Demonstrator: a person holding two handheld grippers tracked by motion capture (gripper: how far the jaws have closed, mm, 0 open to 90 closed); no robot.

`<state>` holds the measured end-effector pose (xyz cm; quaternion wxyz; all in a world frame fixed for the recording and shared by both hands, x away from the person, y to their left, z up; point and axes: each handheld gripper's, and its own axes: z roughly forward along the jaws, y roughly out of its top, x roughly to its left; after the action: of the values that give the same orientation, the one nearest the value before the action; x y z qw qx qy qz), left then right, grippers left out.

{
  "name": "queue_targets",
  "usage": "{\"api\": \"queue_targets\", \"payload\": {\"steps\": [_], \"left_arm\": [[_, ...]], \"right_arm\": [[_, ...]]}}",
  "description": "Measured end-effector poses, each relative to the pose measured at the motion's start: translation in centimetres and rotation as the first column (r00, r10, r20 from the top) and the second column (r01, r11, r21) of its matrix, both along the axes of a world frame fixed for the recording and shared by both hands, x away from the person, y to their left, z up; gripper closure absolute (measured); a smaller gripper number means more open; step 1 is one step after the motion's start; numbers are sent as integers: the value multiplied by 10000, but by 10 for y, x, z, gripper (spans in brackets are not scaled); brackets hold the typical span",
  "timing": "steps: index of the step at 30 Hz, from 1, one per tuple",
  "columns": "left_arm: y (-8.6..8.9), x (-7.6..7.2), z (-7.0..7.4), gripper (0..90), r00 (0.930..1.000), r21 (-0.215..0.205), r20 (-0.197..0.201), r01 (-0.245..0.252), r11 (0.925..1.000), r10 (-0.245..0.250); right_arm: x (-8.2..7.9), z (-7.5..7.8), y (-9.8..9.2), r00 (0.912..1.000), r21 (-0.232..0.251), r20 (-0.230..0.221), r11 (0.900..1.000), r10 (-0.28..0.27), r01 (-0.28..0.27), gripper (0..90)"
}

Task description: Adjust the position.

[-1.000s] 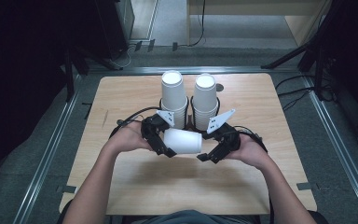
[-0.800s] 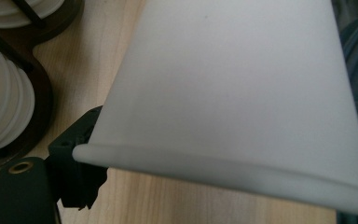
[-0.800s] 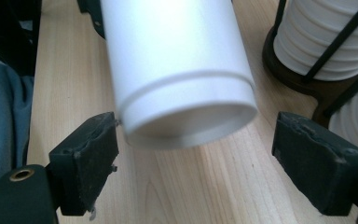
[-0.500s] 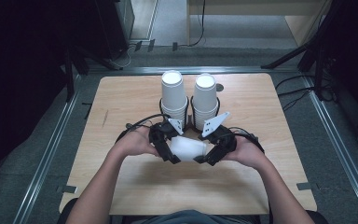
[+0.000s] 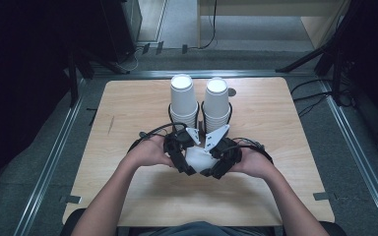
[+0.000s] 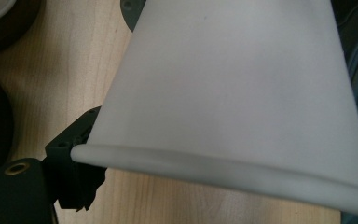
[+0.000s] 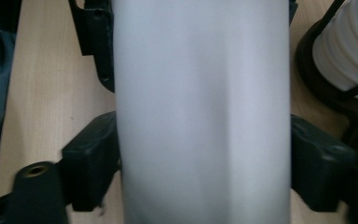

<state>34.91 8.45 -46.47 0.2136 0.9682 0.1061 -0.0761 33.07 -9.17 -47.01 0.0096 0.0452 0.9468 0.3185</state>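
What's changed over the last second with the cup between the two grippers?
Both hands have drawn closer together and slightly toward the person, bringing the white paper cup with them. The right gripper has just been closing its jaws on the cup, whose wall now looks flattened there. The left gripper keeps its hold at the rim. The two cup stacks behind are unchanged.

Passage toward the far edge is blocked by two cup stacks [image 5: 199, 101] just behind the tools; bare counter [image 5: 128, 113] is left at both sides.
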Motion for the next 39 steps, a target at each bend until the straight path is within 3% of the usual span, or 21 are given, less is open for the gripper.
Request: {"api": "queue_targets", "payload": {"steps": [3, 6, 8, 10, 15, 18, 22, 25, 31, 39], "left_arm": [[0, -1, 0, 101, 10000, -69, 79, 37, 10000, -37], [0, -4, 1, 73, 9983, -304, 569, 122, 9995, -104], [0, -4, 3, 0, 9983, -511, 576, 6, 9987, 23], [1, -5, 5, 0, 9969, -723, 782, -6, 9974, 63], [6, -4, 8, 0, 9956, -1135, 878, -232, 9933, 333], [9, -4, 9, 0, 9960, -1525, 746, -365, 9876, 483], [15, -3, 11, 0, 9961, -1669, 695, -413, 9851, 535], [19, -2, 11, 0, 9962, -1979, 530, -573, 9785, 691], [30, -4, 10, 0, 9941, -2179, 454, -866, 9721, 987], [41, -8, 7, 0, 9897, -2584, 368, -1244, 9580, 1385]], "right_arm": [[-1, 0, 0, 10000, -57, 78, 10000, 20, -20, 213], [-3, 1, -1, 9996, -33, 269, 10000, 4, -3, 209], [-3, 2, -2, 9997, 30, 263, 10000, 24, -24, 209], [-3, 3, -4, 9996, 129, 267, 9999, 52, -55, 210], [-1, 6, -9, 9999, 434, 102, 9990, -97, 93, 208], [1, 9, -13, 9997, 686, -27, 9974, -237, 238, 208], [2, 15, -18, 9994, 1140, -70, 9929, -343, 349, 207], [3, 17, -22, 9987, 1252, -135, 9909, -482, 495, 207], [4, 20, -29, 9973, 1582, -229, 9847, -699, 727, 207], [0, 26, -34, 9963, 1992, -371, 9764, -776, 834, 205]]}}
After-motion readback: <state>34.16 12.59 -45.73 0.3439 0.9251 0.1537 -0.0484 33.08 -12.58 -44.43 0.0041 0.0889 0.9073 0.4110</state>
